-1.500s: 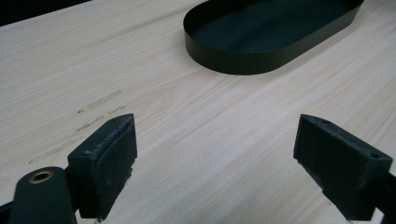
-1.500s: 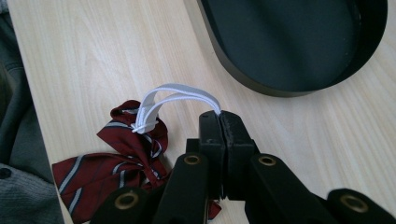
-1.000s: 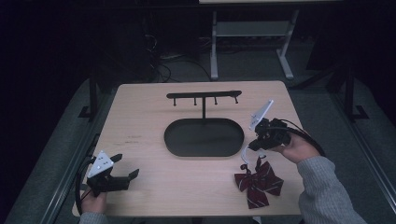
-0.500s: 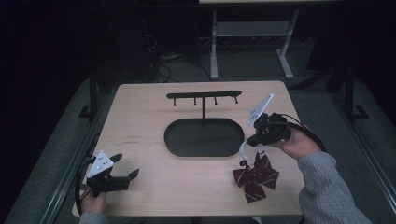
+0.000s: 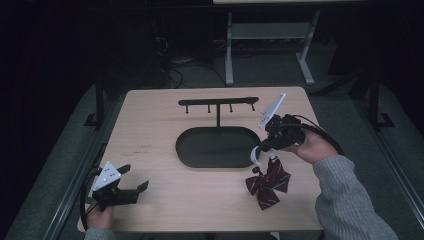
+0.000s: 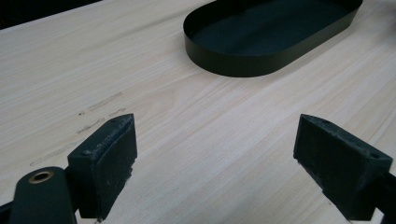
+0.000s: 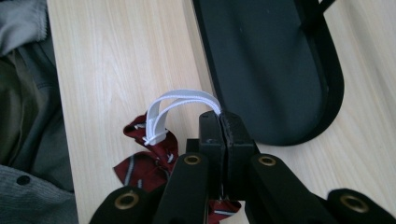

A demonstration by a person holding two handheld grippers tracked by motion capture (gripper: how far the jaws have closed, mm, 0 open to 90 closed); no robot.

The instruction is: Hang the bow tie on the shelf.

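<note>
Table (image 5: 150,130): light wood top with rounded corners, on a dark frame.
Floor (image 5: 60,165): grey, carpet-like, dim.
Rear furniture: a white-legged stand (image 5: 229,55) stood behind the table.
Cables (image 5: 172,65): lay loose on the floor beyond the table's far edge.
Light: room was dark; the tabletop was lit.
</note>
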